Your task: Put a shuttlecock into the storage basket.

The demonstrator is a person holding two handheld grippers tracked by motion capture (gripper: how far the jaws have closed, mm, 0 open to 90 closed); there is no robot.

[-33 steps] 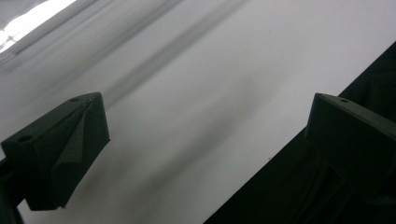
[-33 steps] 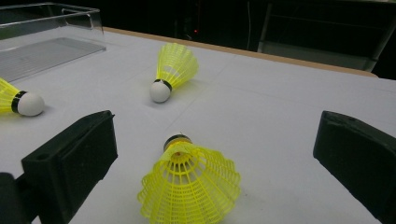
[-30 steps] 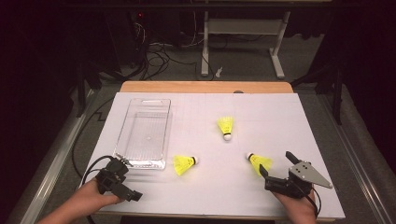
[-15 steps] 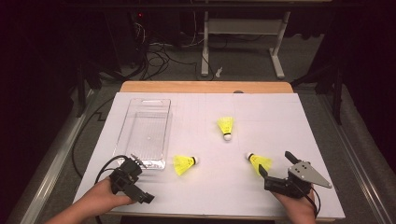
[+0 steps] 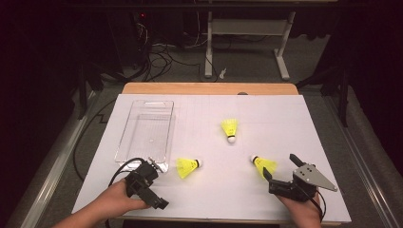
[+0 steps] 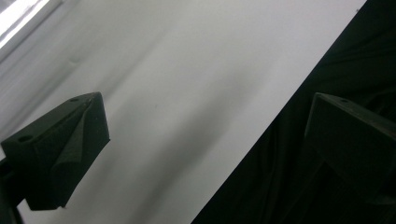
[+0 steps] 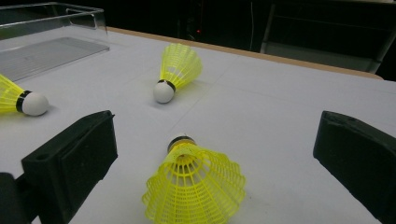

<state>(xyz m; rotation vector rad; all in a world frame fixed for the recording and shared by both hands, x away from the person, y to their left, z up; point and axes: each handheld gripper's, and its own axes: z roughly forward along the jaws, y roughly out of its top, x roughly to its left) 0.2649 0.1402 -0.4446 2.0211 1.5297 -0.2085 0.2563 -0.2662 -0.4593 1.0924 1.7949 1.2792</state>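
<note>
Three yellow shuttlecocks lie on a white table. Left tongs rest spread and empty at the near left edge, beside a clear plastic tray. One shuttlecock lies just right of the tray, another farther back. Right tongs stand spread around the nearest shuttlecock, nothing blocking it. No readable writing.

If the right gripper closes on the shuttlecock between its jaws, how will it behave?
The nearest shuttlecock probably weighs very little: its skirt is open yellow mesh. That mesh looks thin, so a hard squeeze from the right gripper may dent it. It lies on its side on the smooth white table, so a push would likely swing it around its round cork end.
</note>
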